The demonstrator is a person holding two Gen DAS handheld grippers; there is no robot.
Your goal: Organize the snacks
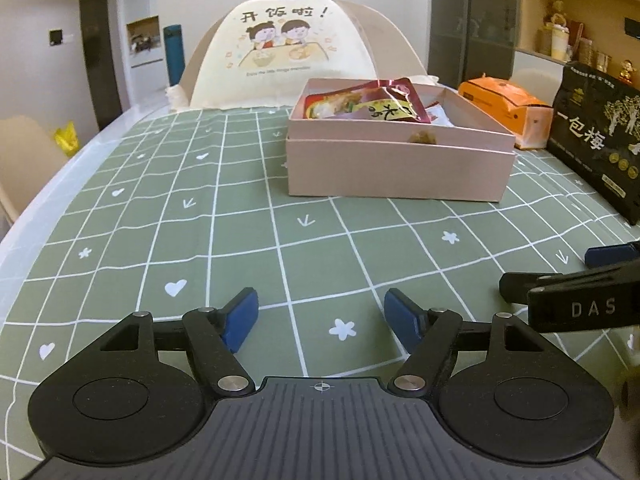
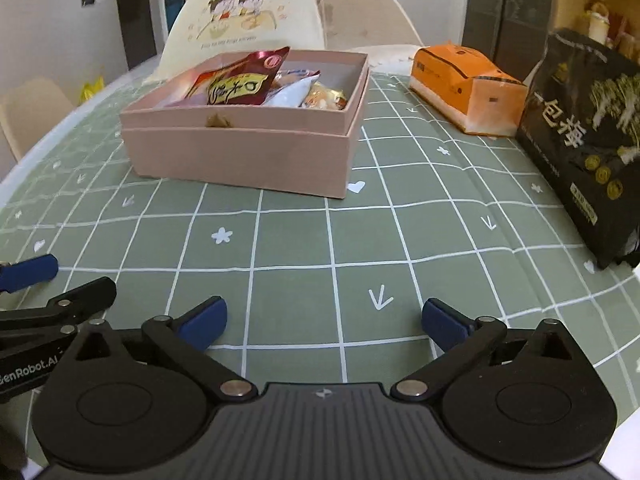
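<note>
A pink cardboard box [image 1: 400, 168] stands on the green checked tablecloth, ahead and to the right in the left wrist view, ahead and to the left in the right wrist view [image 2: 240, 152]. It holds several snack packets, the top one dark red [image 1: 384, 106] [image 2: 240, 80]. My left gripper [image 1: 320, 326] is open and empty, low over the cloth. My right gripper [image 2: 324, 320] is open and empty beside it. A large black snack bag [image 2: 584, 140] stands at the right, also in the left wrist view [image 1: 600, 140].
An orange tissue pack [image 2: 464, 84] [image 1: 508, 108] lies behind the box to the right. A cream food-cover tent [image 1: 288, 48] [image 2: 248, 12] stands at the far end. The table edge [image 1: 48, 184] curves along the left. Shelves [image 1: 580, 8] stand at the back right.
</note>
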